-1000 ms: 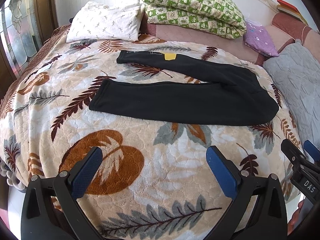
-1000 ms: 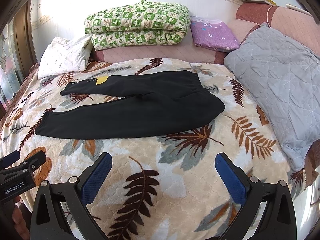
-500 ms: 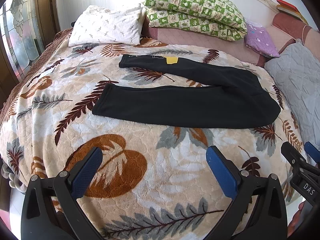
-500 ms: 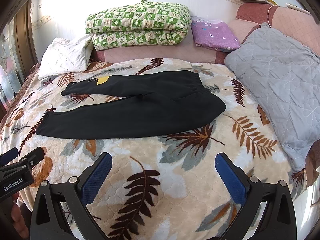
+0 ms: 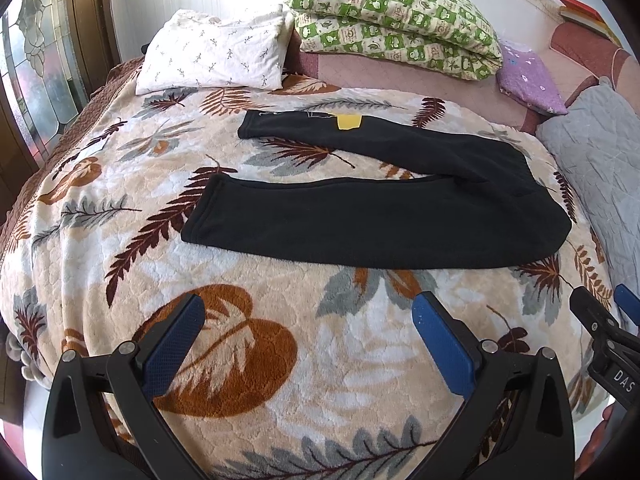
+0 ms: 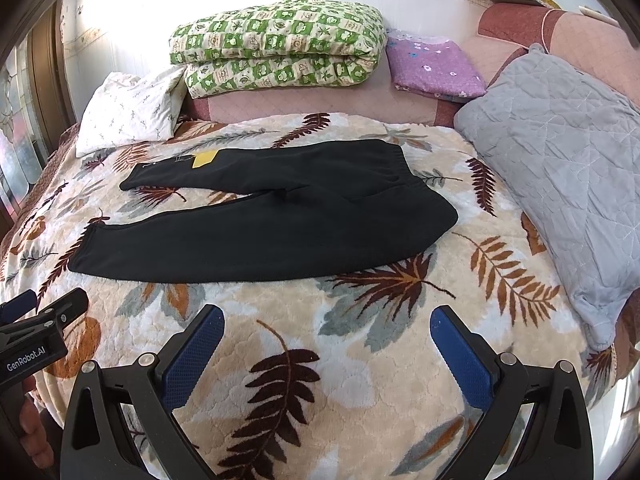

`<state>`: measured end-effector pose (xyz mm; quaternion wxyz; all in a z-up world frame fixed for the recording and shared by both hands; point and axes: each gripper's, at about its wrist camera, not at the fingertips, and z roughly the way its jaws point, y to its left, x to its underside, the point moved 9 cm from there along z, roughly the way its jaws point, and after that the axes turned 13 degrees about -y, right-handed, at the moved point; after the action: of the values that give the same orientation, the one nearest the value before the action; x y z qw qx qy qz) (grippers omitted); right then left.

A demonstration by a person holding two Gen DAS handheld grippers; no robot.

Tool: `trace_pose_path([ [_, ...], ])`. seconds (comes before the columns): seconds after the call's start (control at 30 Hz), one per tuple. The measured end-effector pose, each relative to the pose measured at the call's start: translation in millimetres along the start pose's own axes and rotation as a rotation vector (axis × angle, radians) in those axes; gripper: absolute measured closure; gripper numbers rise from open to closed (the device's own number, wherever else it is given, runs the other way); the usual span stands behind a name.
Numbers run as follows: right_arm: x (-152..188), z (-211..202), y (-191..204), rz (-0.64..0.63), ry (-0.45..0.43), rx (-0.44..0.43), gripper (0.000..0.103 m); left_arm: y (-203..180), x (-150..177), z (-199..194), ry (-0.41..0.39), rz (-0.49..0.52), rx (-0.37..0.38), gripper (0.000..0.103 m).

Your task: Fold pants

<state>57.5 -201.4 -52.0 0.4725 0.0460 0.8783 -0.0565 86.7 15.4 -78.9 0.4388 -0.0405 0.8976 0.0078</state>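
Black fleece pants, soft and matte, with an elastic gathered waistband: being displayed flat on a plush quilted blanket printed with brown, rust and grey leaves. The two legs are being spread in a narrow V toward the left, the waistband toward the right; a small yellow patch is being shown on the far leg.

Left gripper, black frame with blue textured pads: being held with its jaws wide apart, nothing between them, above bare blanket just short of the near leg's lower edge.

Right gripper, same build: likewise being held spread and empty, over the blanket near the pants' seat and waist end, apart from the fabric.

Behind the pants, the following are being kept along the headboard side: a white sprig-printed pillow, a folded green-and-cream checked quilt, a purple flowered folded cloth, and a grey diamond-quilted cushion at the right.
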Motion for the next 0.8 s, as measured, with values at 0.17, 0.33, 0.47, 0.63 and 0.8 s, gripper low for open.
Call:
trace_pose_path([
  [0.17,-7,13,1,-0.007,0.018,-0.025,0.000,-2,-8,13,0.008,0.000,-0.004,0.000],
  [0.33,-18,29,1,-0.019,0.017,-0.039,0.000,-5,-17,28,0.016,0.003,-0.011,0.000],
  [0.47,-25,40,0,-0.015,0.017,-0.048,0.000,-8,-20,40,0.030,-0.002,-0.012,0.000],
  [0.63,-29,54,-1,-0.008,0.028,-0.056,0.000,-11,-20,50,0.044,0.008,-0.017,0.000],
  [0.8,-27,66,-4,0.009,0.050,-0.071,0.000,-11,-24,61,0.092,0.023,-0.004,0.000],
])
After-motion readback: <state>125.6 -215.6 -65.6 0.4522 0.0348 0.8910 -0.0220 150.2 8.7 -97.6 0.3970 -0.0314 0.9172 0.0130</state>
